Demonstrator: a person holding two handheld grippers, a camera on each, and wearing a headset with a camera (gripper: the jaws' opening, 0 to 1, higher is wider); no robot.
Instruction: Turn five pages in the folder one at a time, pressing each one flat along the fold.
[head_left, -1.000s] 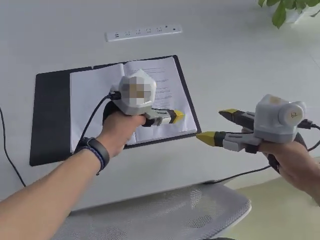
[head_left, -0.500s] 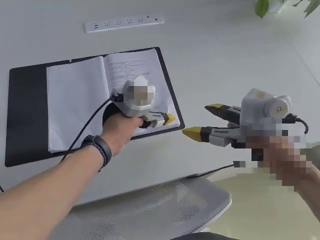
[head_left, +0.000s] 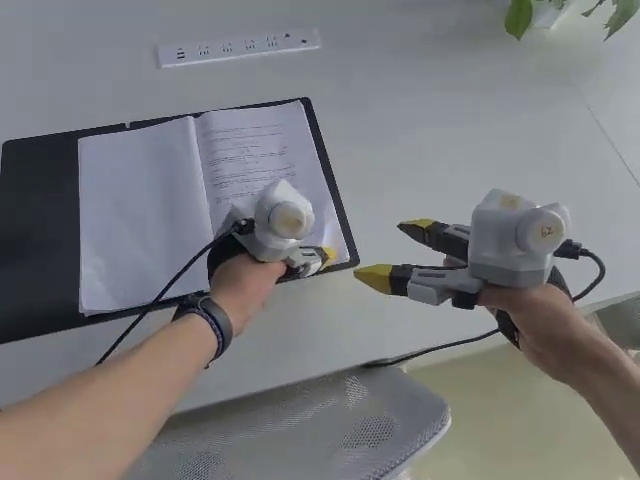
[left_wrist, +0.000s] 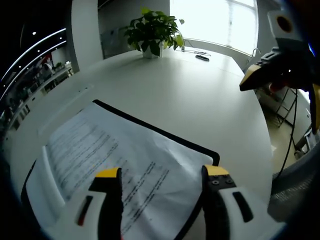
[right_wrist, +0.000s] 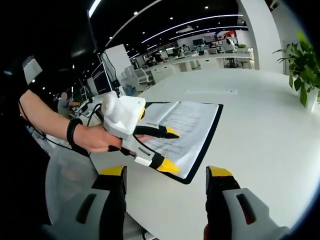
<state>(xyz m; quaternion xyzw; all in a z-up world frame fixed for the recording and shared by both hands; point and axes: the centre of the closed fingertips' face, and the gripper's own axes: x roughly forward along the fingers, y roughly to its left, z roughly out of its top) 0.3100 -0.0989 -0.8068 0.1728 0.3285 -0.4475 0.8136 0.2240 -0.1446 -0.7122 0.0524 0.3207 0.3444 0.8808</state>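
— Where do we find the folder (head_left: 40, 235)?

— Open and flat on the white table (head_left: 450, 120), with its printed right page (head_left: 258, 160) facing up.

— And our left hand (head_left: 243, 287)?

— We reach in from the lower left, forearm stretched out, fist wrapped round the left gripper (head_left: 318, 262). It points right over that page's near corner. Its jaws are apart with nothing between them. Whether a tip touches the paper we cannot quite tell.

— The other side?

— Our right hand (head_left: 540, 318) holds the right gripper (head_left: 393, 252) near the table's front edge, to the right of the folder. It is aimed left toward the folder, jaws wide apart and empty.
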